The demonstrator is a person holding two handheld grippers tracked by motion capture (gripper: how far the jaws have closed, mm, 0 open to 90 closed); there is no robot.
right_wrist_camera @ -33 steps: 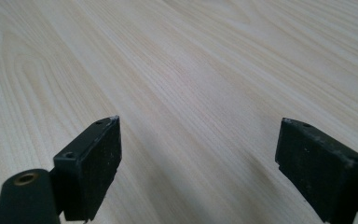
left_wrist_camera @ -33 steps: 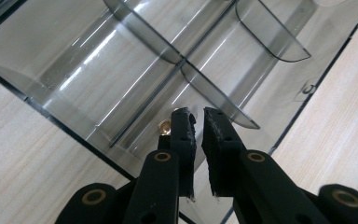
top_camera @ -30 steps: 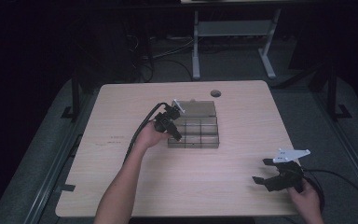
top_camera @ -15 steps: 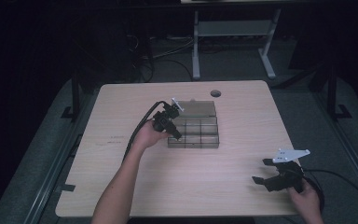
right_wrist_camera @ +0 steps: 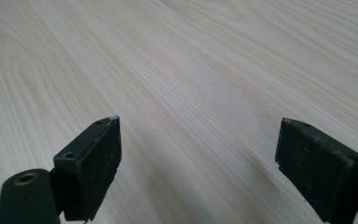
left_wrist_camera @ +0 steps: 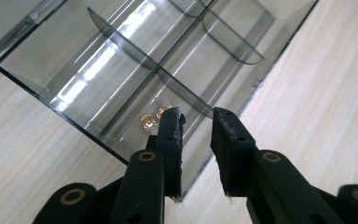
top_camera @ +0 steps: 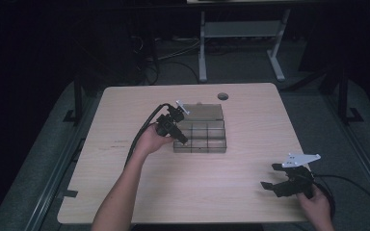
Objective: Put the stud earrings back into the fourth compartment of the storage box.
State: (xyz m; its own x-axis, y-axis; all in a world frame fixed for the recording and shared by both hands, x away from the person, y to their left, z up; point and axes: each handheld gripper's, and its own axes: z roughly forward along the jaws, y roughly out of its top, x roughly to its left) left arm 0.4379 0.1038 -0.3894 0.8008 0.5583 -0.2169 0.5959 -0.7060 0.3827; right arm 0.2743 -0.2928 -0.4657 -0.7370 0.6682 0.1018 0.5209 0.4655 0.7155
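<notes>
On the pale wooden bench, your left gripper hangs over the near corner of the clear box, its jaws just opening with nothing between them, two small gold bits lie in that corner pocket, and your right gripper rests spread wide, well apart.

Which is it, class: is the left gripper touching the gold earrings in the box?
Apart. In the left gripper view the left gripper has nothing between its just-opening jaws, and the gold earrings lie on the box floor beyond its fingertips.

Small gold pieces partly hidden behind jaws, perhaps earrings
</notes>
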